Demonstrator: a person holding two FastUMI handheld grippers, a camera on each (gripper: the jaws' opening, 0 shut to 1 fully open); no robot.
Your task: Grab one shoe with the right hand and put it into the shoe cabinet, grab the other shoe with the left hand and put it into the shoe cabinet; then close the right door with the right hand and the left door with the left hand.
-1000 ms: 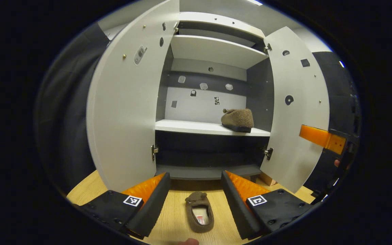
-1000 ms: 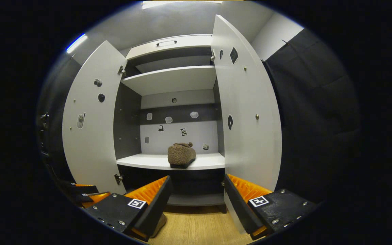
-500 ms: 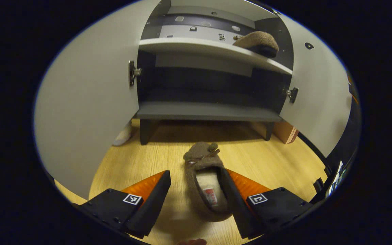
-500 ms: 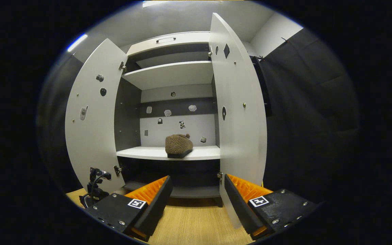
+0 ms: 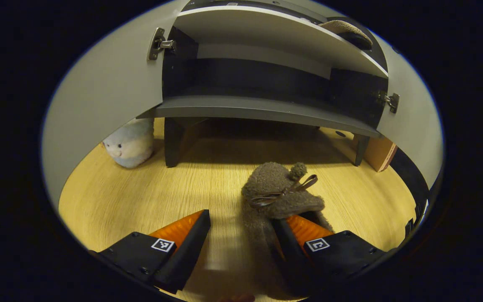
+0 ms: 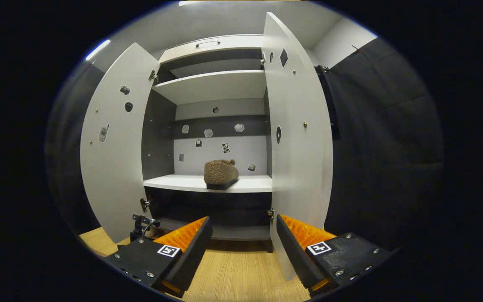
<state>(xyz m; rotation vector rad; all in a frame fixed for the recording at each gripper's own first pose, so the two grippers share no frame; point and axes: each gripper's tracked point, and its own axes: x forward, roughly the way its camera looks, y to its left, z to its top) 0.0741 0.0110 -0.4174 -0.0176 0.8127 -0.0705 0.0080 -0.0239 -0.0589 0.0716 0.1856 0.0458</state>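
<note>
Reaching for the second shoe [image 5: 275, 197] on the floor, lower centre of frame, the left gripper [image 5: 241, 243] has its fingers apart, one inside the opening; next, clamp. The right gripper [image 6: 241, 247] hangs spread.

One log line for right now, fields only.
left hand-held gripper: open, straddling floor slipper | right hand-held gripper: open, empty | other slipper: on shelf | doors: open

Slipper [image 5: 266, 218] heel behind tool finger [image 5: 296, 247]
</note>
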